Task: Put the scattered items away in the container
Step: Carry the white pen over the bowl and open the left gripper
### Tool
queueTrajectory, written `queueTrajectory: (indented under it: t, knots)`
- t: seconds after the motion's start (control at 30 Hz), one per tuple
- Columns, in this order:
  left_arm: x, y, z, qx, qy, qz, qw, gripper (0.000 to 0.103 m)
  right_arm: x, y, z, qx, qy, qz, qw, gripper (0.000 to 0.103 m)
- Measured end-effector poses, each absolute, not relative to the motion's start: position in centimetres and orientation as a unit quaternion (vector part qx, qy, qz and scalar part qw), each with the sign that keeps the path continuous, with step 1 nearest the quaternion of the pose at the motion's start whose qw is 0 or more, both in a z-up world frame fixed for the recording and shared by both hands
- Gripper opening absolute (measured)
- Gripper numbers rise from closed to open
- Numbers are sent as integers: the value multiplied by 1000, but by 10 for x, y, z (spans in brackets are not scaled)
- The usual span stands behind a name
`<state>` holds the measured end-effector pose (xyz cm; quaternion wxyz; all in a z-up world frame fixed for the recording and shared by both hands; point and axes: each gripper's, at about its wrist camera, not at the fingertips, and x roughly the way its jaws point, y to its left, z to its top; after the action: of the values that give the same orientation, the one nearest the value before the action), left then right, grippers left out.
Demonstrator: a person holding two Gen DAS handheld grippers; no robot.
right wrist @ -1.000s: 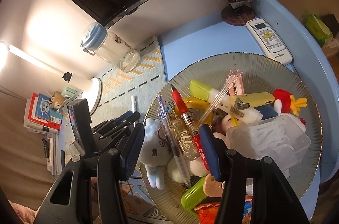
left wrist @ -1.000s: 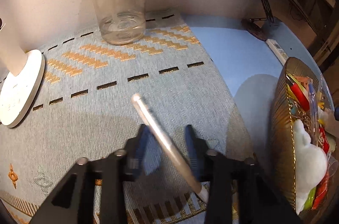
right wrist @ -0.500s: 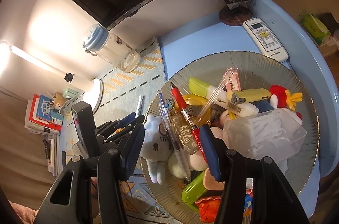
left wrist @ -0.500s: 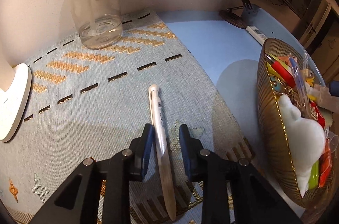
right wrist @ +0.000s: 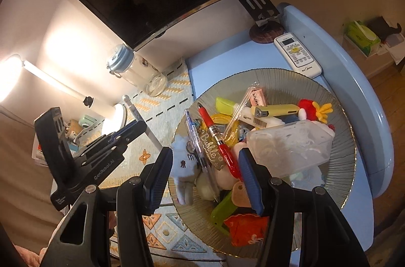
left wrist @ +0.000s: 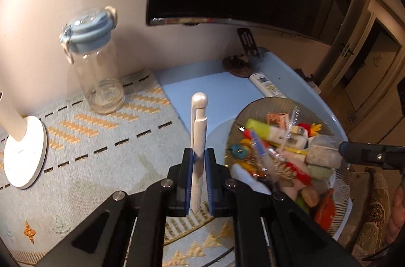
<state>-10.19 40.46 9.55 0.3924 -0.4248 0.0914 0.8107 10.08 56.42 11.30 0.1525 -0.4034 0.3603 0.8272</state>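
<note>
Left wrist view: the left gripper [left wrist: 198, 174] is clamped on a white pen [left wrist: 198, 140], its blue pads pressed against the barrel on both sides. The pen stands nearly upright between them, clip end up, lifted off the mat [left wrist: 101, 153]. To the right, the bowl [left wrist: 341, 193] sits on the blue bench [left wrist: 215, 80], full of pens, markers, a plush toy and other small items. A jar [left wrist: 97, 69] with a blue lid stands on the mat near the wall, and a white lamp base [left wrist: 24, 153] rests at the left. A remote [left wrist: 265, 85] lies behind the bowl. One finger of the right gripper [left wrist: 367, 157] shows at the right edge, over the bowl.

Right wrist view: the right gripper [right wrist: 205, 178] hangs over the near side of the bowl [right wrist: 339, 165] with its jaws wide apart and nothing between them. Below it lie a red pen [right wrist: 217, 138], a clear pen [right wrist: 196, 138] and a plush toy [right wrist: 183, 171]. At the left, the left gripper [right wrist: 134, 128] holds the pen [right wrist: 136, 115] above the mat [right wrist: 164, 112], beside the bowl and not yet over it. The jar [right wrist: 136, 72] and the remote [right wrist: 297, 56] are farther back.
</note>
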Motion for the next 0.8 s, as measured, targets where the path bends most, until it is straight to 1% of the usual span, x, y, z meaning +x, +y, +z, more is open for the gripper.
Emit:
queueTrajectory:
  t: [0.17,0.3,0.4,0.47,0.67,0.8]
  knots:
    - [-77,431,118,-404,105,805,421,8,120,567,118,-389,367,828,168,55]
    - [-62,443,123,-395,110,800,439,8,136,569,121,-380,372,827,180,55]
    - [-54,449,127,-394,103,793,453,8,146,570,122,-375,377,826,188,55]
    - [-48,453,132,-392,97,788,465,6,152,570,122,-372,380,825,193,55]
    - [-37,465,145,-393,81,770,496,6,166,571,120,-365,390,821,201,55]
    - [-37,467,140,-403,85,766,493,6,172,570,116,-366,396,816,207,55]
